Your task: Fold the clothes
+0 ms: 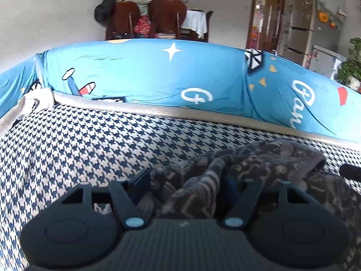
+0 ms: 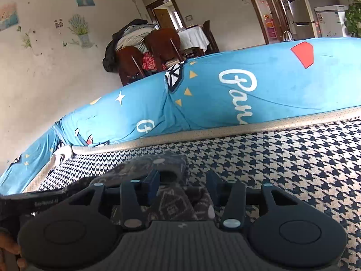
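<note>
On the houndstooth-covered sofa seat (image 1: 94, 135) lies our dark grey patterned knit garment (image 1: 259, 158). Left tongs (image 1: 183, 183) and right tongs (image 2: 182, 183) both straddle its folds, parted, not pinching.

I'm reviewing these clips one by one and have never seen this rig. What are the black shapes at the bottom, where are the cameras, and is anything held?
No robot: a person carries two hand-held two-finger grippers, each with a camera looking along its fingers. One picture is from the left gripper, the other from the right gripper. A dark grey patterned garment lies crumpled on a navy-and-cream houndstooth sofa cover, with a blue cartoon-print backrest cover behind. Cloth sits between both pairs of jaws, but both stand apart, not clamped.
</note>
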Demonstrator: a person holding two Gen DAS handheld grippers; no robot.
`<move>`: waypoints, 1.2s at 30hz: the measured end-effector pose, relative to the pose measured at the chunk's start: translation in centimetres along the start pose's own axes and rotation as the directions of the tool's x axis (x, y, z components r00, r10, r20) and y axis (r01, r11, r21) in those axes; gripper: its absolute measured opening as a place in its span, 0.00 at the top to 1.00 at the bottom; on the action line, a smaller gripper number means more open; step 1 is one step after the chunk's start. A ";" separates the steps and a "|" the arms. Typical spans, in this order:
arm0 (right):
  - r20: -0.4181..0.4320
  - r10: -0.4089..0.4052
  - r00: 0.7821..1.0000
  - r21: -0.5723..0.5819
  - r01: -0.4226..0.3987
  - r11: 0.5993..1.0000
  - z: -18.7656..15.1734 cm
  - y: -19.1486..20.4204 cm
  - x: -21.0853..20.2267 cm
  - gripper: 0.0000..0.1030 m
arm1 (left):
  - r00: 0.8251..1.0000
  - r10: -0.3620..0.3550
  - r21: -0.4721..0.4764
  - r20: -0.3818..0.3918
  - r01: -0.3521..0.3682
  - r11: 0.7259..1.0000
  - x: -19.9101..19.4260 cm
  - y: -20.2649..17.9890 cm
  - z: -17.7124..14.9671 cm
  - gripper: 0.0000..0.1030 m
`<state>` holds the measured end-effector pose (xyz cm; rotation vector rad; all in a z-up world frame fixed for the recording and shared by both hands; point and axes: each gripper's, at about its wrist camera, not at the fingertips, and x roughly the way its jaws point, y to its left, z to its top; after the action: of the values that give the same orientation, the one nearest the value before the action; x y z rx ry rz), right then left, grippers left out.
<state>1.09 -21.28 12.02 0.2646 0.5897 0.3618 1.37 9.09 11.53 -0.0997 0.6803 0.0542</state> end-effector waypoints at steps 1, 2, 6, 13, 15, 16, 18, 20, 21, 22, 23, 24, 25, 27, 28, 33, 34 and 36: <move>-0.018 0.012 1.000 -0.008 -0.012 1.000 -0.2 0.2 0.4 0.45 | 1.000 0.026 -0.027 -0.003 -0.027 0.999 0.2 0.5 0.2 0.35; -0.032 0.022 0.999 -0.015 -0.022 1.000 -0.4 0.4 0.7 0.42 | 0.998 0.054 -0.049 -0.009 -0.055 0.997 0.5 1.0 0.3 0.35; -0.065 0.064 0.996 -0.053 -0.067 0.996 -1.2 1.6 2.2 0.24 | 0.993 0.106 -0.094 -0.049 -0.110 0.989 1.5 2.3 0.3 0.34; -0.128 0.108 0.986 -0.174 -0.130 0.976 -3.2 4.5 4.3 0.35 | 0.991 0.114 -0.154 -0.066 -0.123 0.980 2.3 3.3 0.0 0.31; -0.137 0.092 0.986 -0.215 -0.121 0.969 -3.8 5.1 4.5 0.58 | 0.996 0.069 -0.188 -0.061 -0.079 0.979 2.2 3.5 0.2 0.31; -0.135 0.080 0.988 -0.227 -0.110 0.968 -4.0 5.2 4.5 0.67 | 0.997 0.048 -0.199 -0.057 -0.059 0.978 2.1 3.6 0.3 0.31; -0.096 0.050 0.994 -0.241 -0.072 0.968 -3.6 5.0 4.0 0.77 | 0.999 0.023 -0.209 -0.042 -0.032 0.977 1.8 3.5 0.4 0.31; -0.049 0.018 0.999 -0.251 -0.030 0.967 -3.1 4.8 3.2 0.80 | 1.000 0.007 -0.209 -0.023 -0.011 0.978 1.7 3.1 0.5 0.31; -0.025 0.002 1.000 -0.256 -0.009 0.967 -2.8 4.7 2.9 0.81 | 1.000 0.001 -0.207 -0.015 -0.004 0.978 1.6 2.9 0.5 0.31; 0.001 -0.019 1.000 -0.257 0.018 0.966 -2.5 4.5 2.5 0.81 | 1.000 -0.004 -0.203 -0.008 0.002 0.979 1.6 2.6 0.6 0.31; 0.030 -0.046 0.998 -0.257 0.053 0.965 -2.1 4.2 2.2 0.82 | 1.000 -0.007 -0.198 -0.002 0.006 0.980 1.5 2.3 0.7 0.31; 0.056 -0.076 0.995 -0.255 0.088 0.963 -1.8 3.9 2.0 0.82 | 1.000 -0.008 -0.192 0.005 0.009 0.981 1.5 2.0 0.8 0.31; 0.081 -0.107 0.991 -0.254 0.124 0.959 -1.5 3.6 1.8 0.82 | 1.000 -0.009 -0.186 0.012 0.011 0.982 1.4 1.7 0.8 0.31; 0.116 -0.158 0.981 -0.244 0.182 0.953 -0.9 2.9 1.6 0.83 | 1.000 -0.025 -0.182 0.018 0.028 0.983 1.5 1.1 0.9 0.31; 0.128 -0.178 0.976 -0.238 0.205 0.950 -0.6 2.5 1.5 0.83 | 0.999 -0.035 -0.181 0.021 0.038 0.983 1.5 0.8 1.0 0.31; 0.198 -0.280 0.939 -0.214 0.320 0.923 0.7 1.3 1.4 0.85 | 0.996 -0.063 -0.160 0.070 0.074 0.984 1.1 -0.8 1.2 0.29; 0.216 -0.303 0.928 -0.206 0.347 0.915 1.0 1.1 1.3 0.85 | 0.994 -0.072 -0.156 0.088 0.085 0.984 0.9 -1.1 1.3 0.29; 0.253 -0.351 0.902 -0.186 0.401 0.897 1.6 0.6 1.1 0.86 | 0.987 -0.096 -0.144 0.129 0.114 0.983 0.2 -1.5 1.6 0.24</move>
<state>2.74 -20.51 12.90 -0.0433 0.3691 0.0207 2.67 7.73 12.73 -0.2755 0.5476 0.0098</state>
